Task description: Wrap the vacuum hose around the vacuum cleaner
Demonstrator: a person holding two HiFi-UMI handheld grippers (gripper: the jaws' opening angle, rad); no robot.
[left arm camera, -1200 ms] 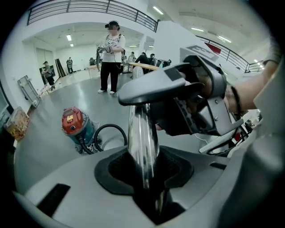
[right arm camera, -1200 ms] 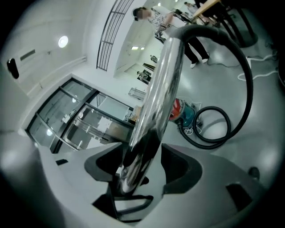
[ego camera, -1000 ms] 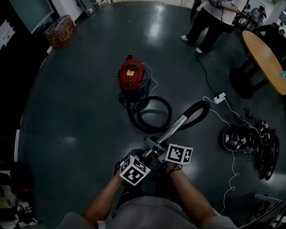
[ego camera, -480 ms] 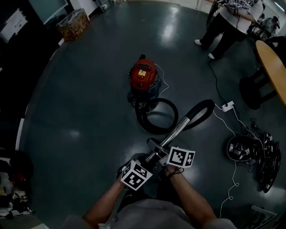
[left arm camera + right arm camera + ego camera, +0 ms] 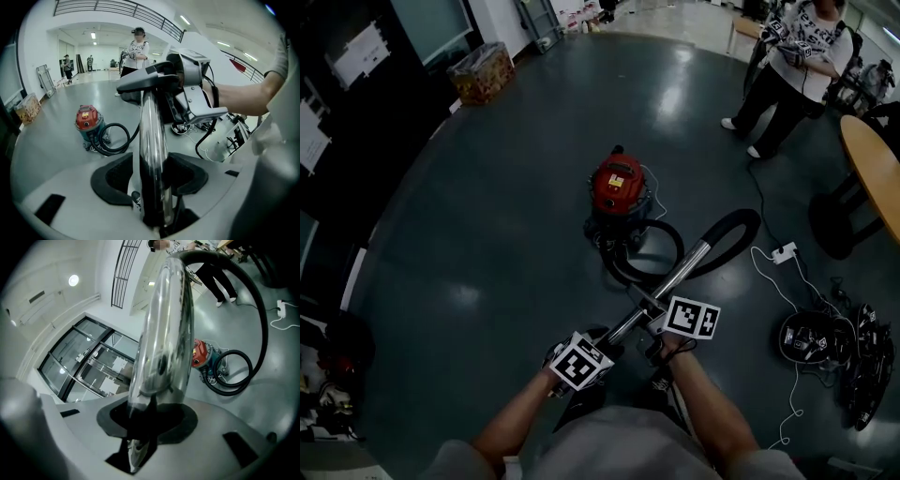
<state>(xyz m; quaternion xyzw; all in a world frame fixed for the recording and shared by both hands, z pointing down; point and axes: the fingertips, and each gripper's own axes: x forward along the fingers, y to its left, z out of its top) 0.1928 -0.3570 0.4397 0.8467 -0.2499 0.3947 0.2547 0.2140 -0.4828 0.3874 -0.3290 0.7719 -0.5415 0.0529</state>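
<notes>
Person in white top and dark trousers (image 5: 783, 70) standing far right, near tan round wooden table (image 5: 874, 169). White power strip (image 5: 784, 252) on dark floor (image 5: 487, 234); patterned cardboard box (image 5: 483, 72) back left.

The vacuum cleaner (image 5: 619, 186) stands at twelve o'clock, the hose (image 5: 744, 223) looped on the floor (image 5: 487, 234) at its six o'clock side. The tube (image 5: 671, 283) slants from there toward six. A table (image 5: 874, 173) is at two o'clock, a box (image 5: 483, 73) at eleven.

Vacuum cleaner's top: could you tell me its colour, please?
The top is red, clearest in the head view.
</notes>
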